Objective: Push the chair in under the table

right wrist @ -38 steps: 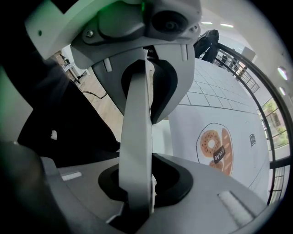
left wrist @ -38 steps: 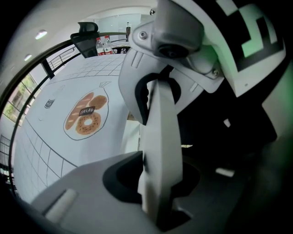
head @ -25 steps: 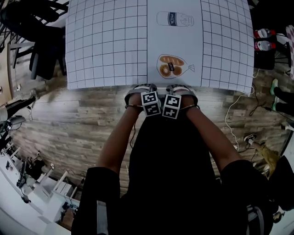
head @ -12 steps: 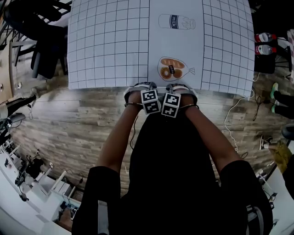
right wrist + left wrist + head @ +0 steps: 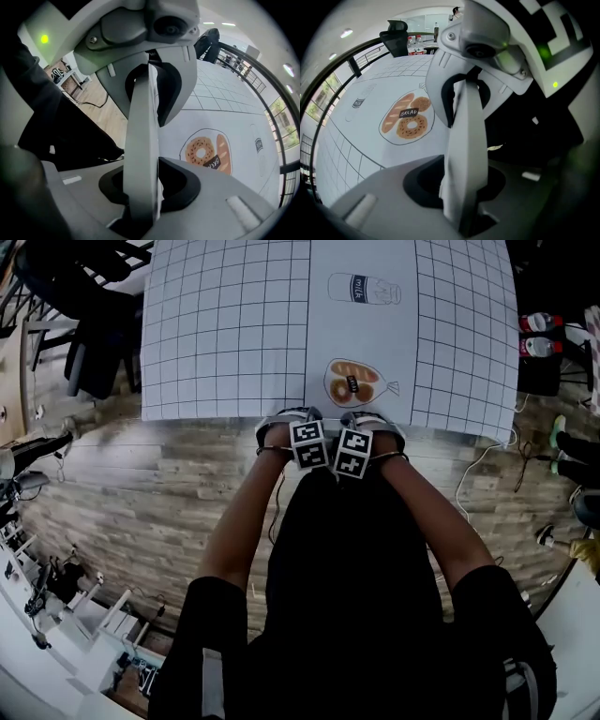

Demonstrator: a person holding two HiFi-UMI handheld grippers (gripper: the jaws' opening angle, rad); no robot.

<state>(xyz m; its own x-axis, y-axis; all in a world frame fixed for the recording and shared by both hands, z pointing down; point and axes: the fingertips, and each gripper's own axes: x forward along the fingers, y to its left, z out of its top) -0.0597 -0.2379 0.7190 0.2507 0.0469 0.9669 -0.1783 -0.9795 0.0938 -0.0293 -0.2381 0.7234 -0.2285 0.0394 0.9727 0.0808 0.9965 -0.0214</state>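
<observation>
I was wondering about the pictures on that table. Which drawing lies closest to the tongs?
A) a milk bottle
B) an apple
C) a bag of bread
C: the bread drawing lies just beyond the left tongs and right tongs at the near edge of the table; the milk drawing is farther off.

I see the counter [image 5: 221,381] just ahead of my fingers [image 5: 464,154], covered by a white sheet [image 5: 459,343] ruled in black squares with a plain middle strip. A drawn bread bag [image 5: 353,382] sits just beyond the fingers, and a drawn milk bottle [image 5: 364,289] sits farther out. Beneath the fingers is wood-plank floor [image 5: 159,493], with a white cable [image 5: 461,486] lying to their right.
</observation>
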